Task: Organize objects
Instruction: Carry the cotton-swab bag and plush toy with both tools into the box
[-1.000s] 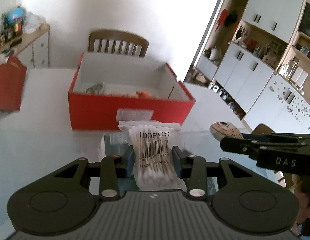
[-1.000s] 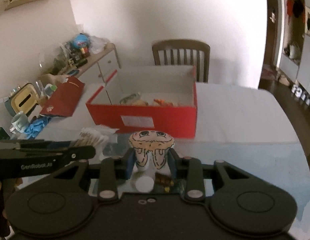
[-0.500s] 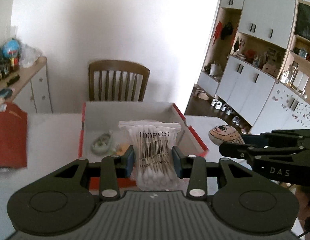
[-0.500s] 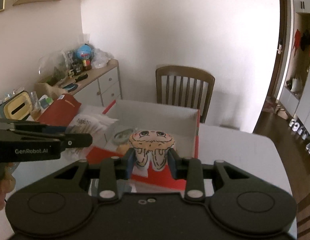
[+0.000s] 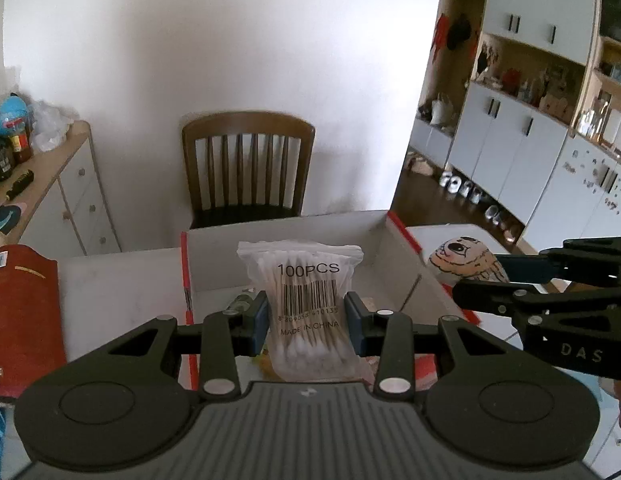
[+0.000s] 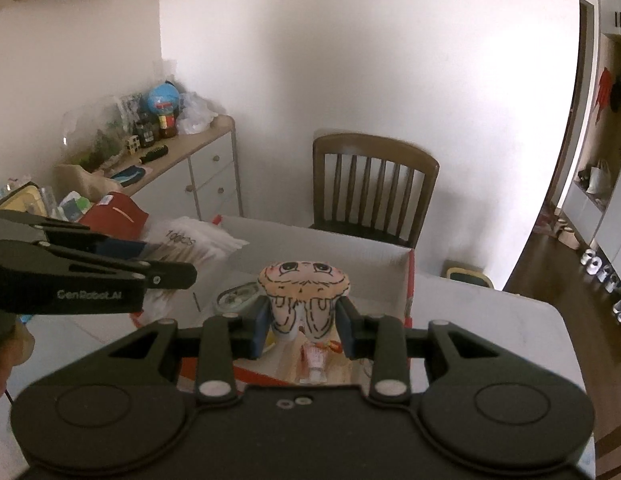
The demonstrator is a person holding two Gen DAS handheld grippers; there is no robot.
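My left gripper is shut on a clear bag of cotton swabs marked "100PCS" and holds it over the open red box with white inner walls. My right gripper is shut on a small plush toy with a drawn face and holds it over the same box. The toy shows at the right in the left wrist view, the swab bag at the left in the right wrist view. Inside the box lie a small tin and a tube.
The box sits on a white table. A wooden chair stands behind it. A red bag lies at the table's left. A cluttered sideboard lines the left wall, and white cabinets stand at the right.
Both grippers have risen and moved forward with their objects, from in front of the box's near wall to above its inside. The views now tilt up toward the chair and wall.
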